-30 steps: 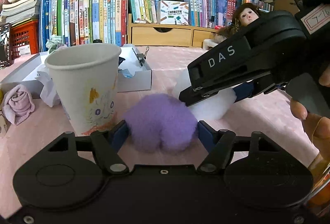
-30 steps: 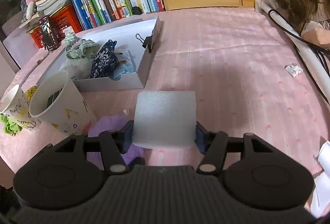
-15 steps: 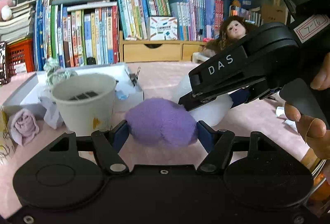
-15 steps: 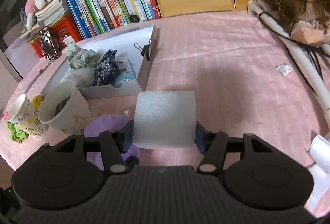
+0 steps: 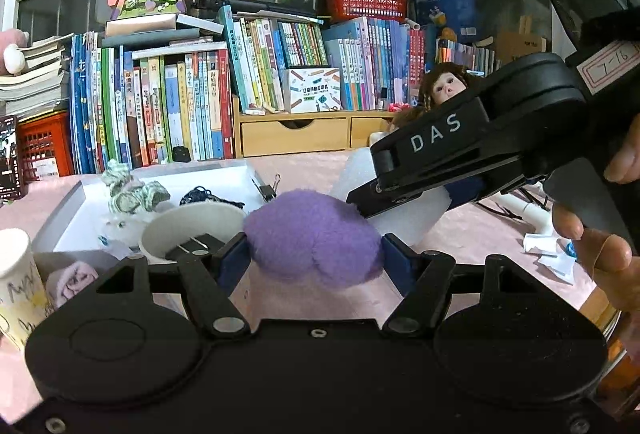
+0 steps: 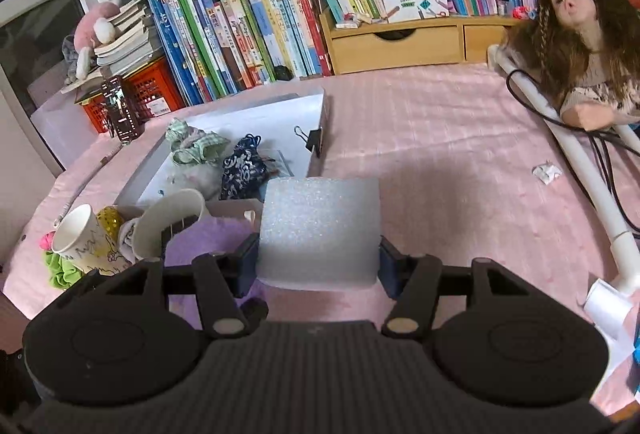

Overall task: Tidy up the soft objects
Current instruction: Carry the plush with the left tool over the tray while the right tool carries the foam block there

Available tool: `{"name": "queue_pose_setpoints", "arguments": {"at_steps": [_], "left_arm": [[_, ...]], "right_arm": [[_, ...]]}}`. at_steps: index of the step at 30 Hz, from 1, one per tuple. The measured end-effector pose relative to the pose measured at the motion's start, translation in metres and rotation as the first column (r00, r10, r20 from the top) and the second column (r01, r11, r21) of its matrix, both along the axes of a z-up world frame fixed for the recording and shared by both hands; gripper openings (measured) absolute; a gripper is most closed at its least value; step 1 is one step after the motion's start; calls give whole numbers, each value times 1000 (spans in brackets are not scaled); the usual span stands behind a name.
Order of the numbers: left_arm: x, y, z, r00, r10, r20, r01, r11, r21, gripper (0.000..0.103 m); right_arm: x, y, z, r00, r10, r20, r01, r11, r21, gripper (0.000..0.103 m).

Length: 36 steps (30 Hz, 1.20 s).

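Clamping a fluffy purple pompom, the left gripper was seen raised off the pink tablecloth, where a second earlier the pompom had sat low beside the white paper cup. The right gripper was likewise lifted, its pads pressed on a white foam block. Both soft pieces were judged ready for carrying. The shallow white box lay far left, its near wall and clip to be cleared; open cloth remained to the right.

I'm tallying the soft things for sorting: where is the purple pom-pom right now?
The purple pom-pom is gripped in the left tool, lifted just right of the paper cup, with the white foam block behind it.
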State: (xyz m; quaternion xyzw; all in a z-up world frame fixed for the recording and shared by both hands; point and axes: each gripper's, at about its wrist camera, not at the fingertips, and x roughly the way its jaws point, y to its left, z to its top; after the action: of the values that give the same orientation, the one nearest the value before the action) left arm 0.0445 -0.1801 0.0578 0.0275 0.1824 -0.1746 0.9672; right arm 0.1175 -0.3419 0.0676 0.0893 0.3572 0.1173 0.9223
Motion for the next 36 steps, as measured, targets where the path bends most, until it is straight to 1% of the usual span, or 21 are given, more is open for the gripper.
{"name": "queue_pose_setpoints", "arguments": {"at_steps": [2,5,10,19,26,31,36], "left_arm": [[2,5,6,1000,-4,2,4,1000,-3,68],[5,13,15,1000,3,21,-3,1000,13,68],[11,31,27,999,26,22,-26,1000,-9,68],[23,58,40,999,40,13,-40,999,-29,68],[43,88,57,996,89,28,-88,996,-31,68],[61,114,64,992,127,4,-127,991,-47,68],[77,137,70,988,152,-15,-153,987,-44,68]], "right_arm": [[0,4,4,1000,-2,7,2,1000,-3,62],[1,10,12,1000,3,18,-3,1000,6,62],[5,28,24,999,21,46,-21,1000,-2,62],[15,49,34,997,52,62,-53,999,4,62],[28,61,39,996,58,72,-58,998,-3,62],[42,68,40,997,50,66,-51,999,17,62],[56,77,40,997,49,54,-50,999,17,62]]}}
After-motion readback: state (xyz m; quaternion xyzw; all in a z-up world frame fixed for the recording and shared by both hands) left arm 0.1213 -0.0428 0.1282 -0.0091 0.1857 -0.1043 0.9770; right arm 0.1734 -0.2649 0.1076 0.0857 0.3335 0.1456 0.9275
